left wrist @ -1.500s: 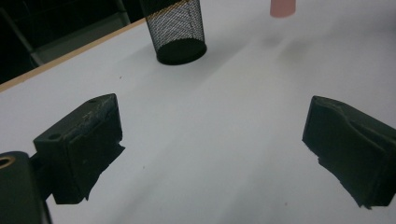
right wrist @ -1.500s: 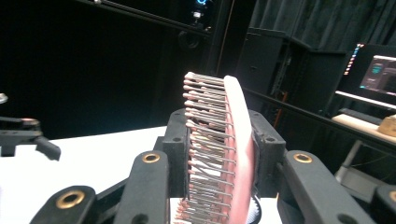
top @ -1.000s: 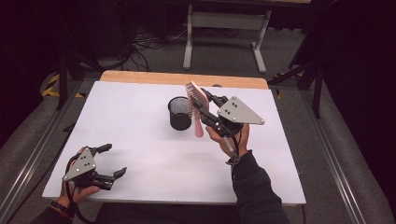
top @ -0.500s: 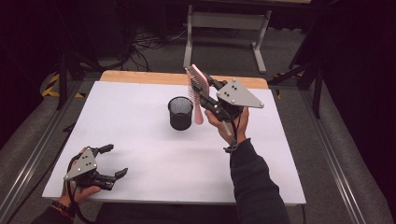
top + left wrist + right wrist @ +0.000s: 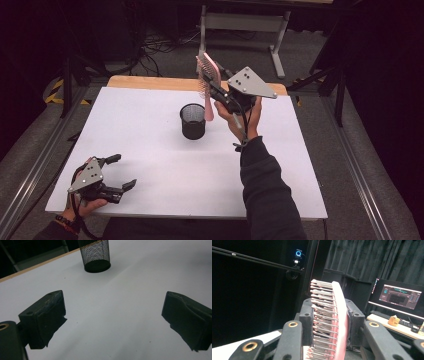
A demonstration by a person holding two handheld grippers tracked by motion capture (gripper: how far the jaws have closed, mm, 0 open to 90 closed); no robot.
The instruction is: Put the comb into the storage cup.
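Observation:
A pink hairbrush [image 5: 206,82] is held upright in the air, bristles to the left, its handle end hanging just right of and above a black mesh cup [image 5: 192,120]. My right gripper [image 5: 216,94] is shut on the hairbrush; in the right gripper view the hairbrush [image 5: 337,317] stands clamped between the two black jaws. My left gripper [image 5: 116,172] rests low at the table's near left corner, open and holding nothing. In the left gripper view the mesh cup [image 5: 95,255] stands far ahead between the wide-apart jaws.
The white table top [image 5: 150,145] has a wooden strip [image 5: 150,82] along its far edge. A metal frame stand [image 5: 240,25] is on the floor beyond. A lit monitor [image 5: 399,295] and a desk appear in the right gripper view.
My right gripper has lifted and tipped the hairbrush from slanting beside the cup to nearly upright, higher above it. The left gripper has stayed put.

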